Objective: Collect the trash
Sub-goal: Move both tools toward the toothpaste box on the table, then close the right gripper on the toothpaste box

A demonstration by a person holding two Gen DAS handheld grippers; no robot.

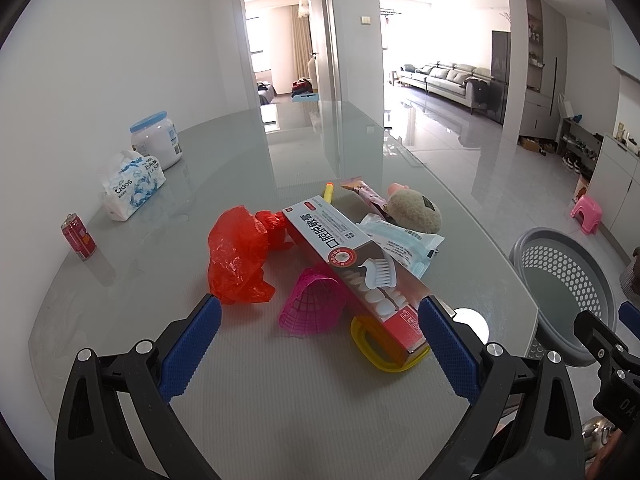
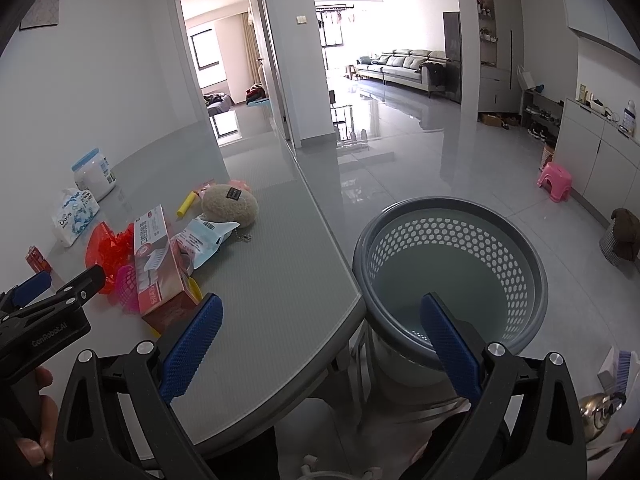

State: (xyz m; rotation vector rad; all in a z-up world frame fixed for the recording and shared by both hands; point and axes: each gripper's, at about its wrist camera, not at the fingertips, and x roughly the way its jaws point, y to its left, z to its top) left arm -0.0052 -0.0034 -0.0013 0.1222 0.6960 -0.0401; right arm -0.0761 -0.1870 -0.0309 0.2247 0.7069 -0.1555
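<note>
A heap of trash lies mid-table: a crumpled red plastic bag (image 1: 240,254), a pink mesh cup (image 1: 314,306), a long toothpaste box (image 1: 356,272) resting on a yellow ring (image 1: 380,350), a wet-wipes pack (image 1: 402,242), a snack wrapper (image 1: 366,194) and a yellow tube (image 1: 328,193). My left gripper (image 1: 320,314) is open just in front of the heap, holding nothing. My right gripper (image 2: 320,312) is open and empty, straddling the table's corner and the grey perforated basket (image 2: 452,276) that stands beside the table.
A round beige plush (image 1: 416,208), a tissue pack (image 1: 132,186), a white jar with a blue lid (image 1: 156,140) and a red can (image 1: 78,236) also sit on the glass table (image 1: 120,280). A pink stool (image 2: 555,181) stands on the glossy floor to the right.
</note>
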